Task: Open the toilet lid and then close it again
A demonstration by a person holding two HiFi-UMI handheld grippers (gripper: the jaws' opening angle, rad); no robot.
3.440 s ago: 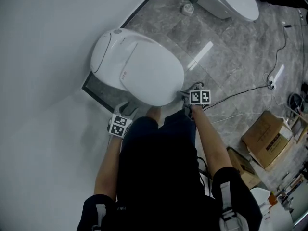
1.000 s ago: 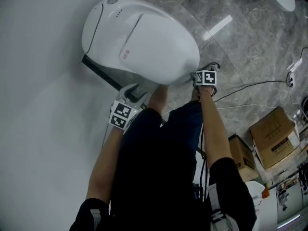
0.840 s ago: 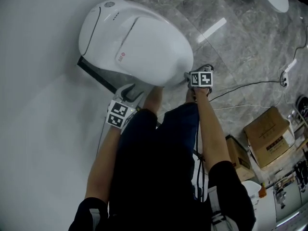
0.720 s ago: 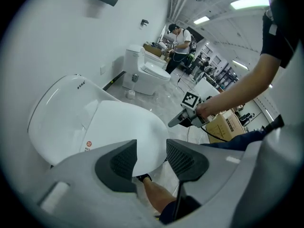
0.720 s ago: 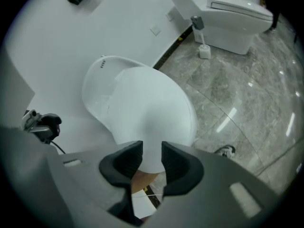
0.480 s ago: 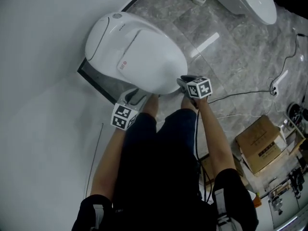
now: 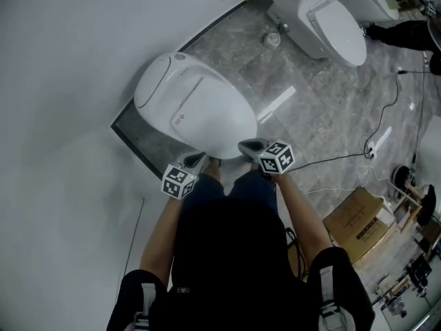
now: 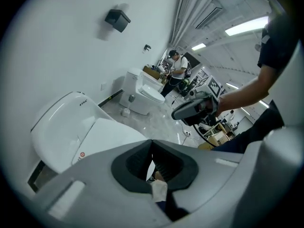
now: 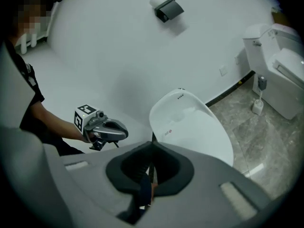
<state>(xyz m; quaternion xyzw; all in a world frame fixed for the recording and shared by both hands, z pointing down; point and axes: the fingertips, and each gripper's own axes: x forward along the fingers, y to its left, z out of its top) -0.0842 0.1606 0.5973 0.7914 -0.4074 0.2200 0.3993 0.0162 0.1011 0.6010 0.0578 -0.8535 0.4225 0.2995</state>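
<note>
The white toilet (image 7: 196, 112) stands by the wall with its lid (image 8: 95, 137) down flat; the lid (image 9: 194, 127) also shows in the right gripper view. My left gripper (image 7: 198, 159) hovers just off the bowl's front left, clear of it. Its jaws have just closed and meet tip to tip with nothing between them (image 8: 152, 142). My right gripper (image 7: 247, 145) hangs above the front right rim, apart from the lid. It too has just closed on nothing (image 9: 152, 144). Each gripper sees the other: the right gripper (image 8: 194, 110), the left gripper (image 9: 107, 129).
A second toilet (image 7: 331, 19) stands further along the wall, with a small brush holder (image 7: 272, 40) beside it. Cables (image 7: 344, 156) run over the grey tiled floor. A cardboard box (image 7: 358, 219) lies to the right. A black box (image 9: 168, 8) hangs on the wall. A person (image 8: 178, 68) stands far off.
Both grippers have lifted away from the toilet's front rim, the right one the most, and both have shut. The lid has stayed down.
</note>
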